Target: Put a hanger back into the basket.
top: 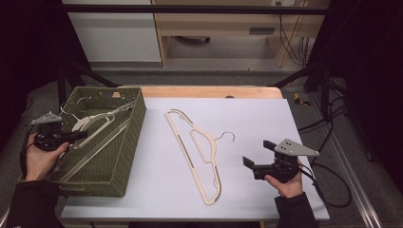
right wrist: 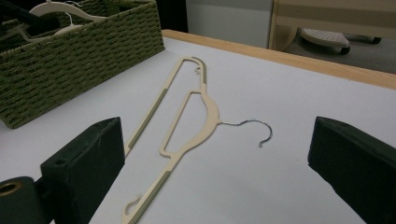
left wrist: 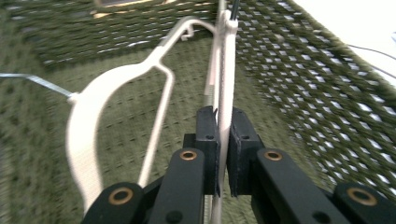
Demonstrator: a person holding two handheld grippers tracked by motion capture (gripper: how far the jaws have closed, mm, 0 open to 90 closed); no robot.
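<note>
White tabletop (top: 266,118) carries a beige hanger (top: 199,152) lying flat ahead of my right gripper (top: 260,153), jaws spread wide and empty, while my left gripper (top: 78,137), inside the green basket (top: 128,142), pinches a white hanger's (left wrist: 93,121) bar.

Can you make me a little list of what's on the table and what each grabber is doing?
table: white top
basket: green woven basket at the left
hanger in basket: white hanger lying inside, its straight bar pinched by the left gripper
hanger on table: cream hanger lying flat, metal hook pointing toward the right gripper
right gripper: open, holding nothing, beside the cream hanger
</note>
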